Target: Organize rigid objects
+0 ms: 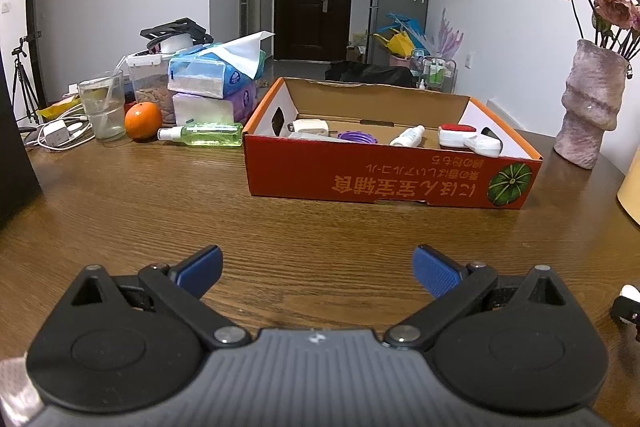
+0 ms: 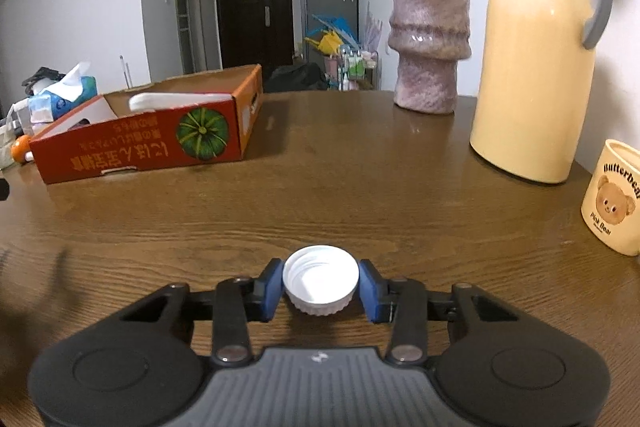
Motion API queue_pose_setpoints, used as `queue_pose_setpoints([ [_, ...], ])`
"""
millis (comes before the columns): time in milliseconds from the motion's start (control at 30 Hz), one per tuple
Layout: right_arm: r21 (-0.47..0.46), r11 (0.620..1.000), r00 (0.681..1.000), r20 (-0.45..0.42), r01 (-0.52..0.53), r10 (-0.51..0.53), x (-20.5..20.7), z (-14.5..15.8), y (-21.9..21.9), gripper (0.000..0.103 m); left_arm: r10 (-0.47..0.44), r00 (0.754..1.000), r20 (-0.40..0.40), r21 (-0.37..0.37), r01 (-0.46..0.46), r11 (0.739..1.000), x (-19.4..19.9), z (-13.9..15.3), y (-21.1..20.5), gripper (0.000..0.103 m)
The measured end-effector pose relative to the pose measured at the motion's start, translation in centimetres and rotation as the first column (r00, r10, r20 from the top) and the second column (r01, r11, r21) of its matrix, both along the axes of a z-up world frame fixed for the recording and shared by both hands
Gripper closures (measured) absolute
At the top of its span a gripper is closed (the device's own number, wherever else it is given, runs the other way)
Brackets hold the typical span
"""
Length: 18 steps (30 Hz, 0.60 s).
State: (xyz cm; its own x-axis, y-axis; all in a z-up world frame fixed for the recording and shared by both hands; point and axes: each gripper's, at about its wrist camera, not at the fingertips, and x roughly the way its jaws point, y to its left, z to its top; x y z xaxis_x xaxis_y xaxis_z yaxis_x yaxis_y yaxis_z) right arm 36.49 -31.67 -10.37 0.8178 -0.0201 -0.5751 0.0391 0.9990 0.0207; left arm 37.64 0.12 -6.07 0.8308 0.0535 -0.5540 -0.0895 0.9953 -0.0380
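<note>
The white bottle cap (image 2: 320,281) sits squarely between the blue pads (image 2: 269,291) of the right gripper (image 2: 320,287), open side up, its ribbed skirt toward the table (image 2: 360,179). Both pads look pressed against its sides, so the right gripper appears clamped on it; whether the cap is lifted or only just clear of the wood I cannot tell. Being round, it has no long axis to line up.

From those fingers, the red cardboard box (image 2: 140,143) lies ahead and well off to the left, its near wall facing the gripper and its open top up. The move seems to turn on carrying the cap forward-left and over that wall.

The left gripper (image 1: 318,269) has its fingers wide apart with nothing between them, only bare table. For it, the box (image 1: 392,179) is ahead and slightly right, already holding a small white bottle (image 1: 408,136), a purple ring (image 1: 357,137) and other pieces. The right hand, already holding the cap, is the one to deliver it.

The vase (image 2: 430,39), thermos (image 2: 536,59) and mug (image 2: 614,197) stand ahead-right of the right fingers, away from that path.
</note>
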Motion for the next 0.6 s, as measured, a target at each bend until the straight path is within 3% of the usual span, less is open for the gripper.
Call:
queue_pose_setpoints([
  [600, -0.001, 0.992, 0.986, 0.106, -0.128, 0.128, -0.3, 2.5, 8.3, 0.064, 0.021, 1.0, -0.006, -0.027, -0.021, 0.999, 0.1, -0.2, 2.4, 0.0],
])
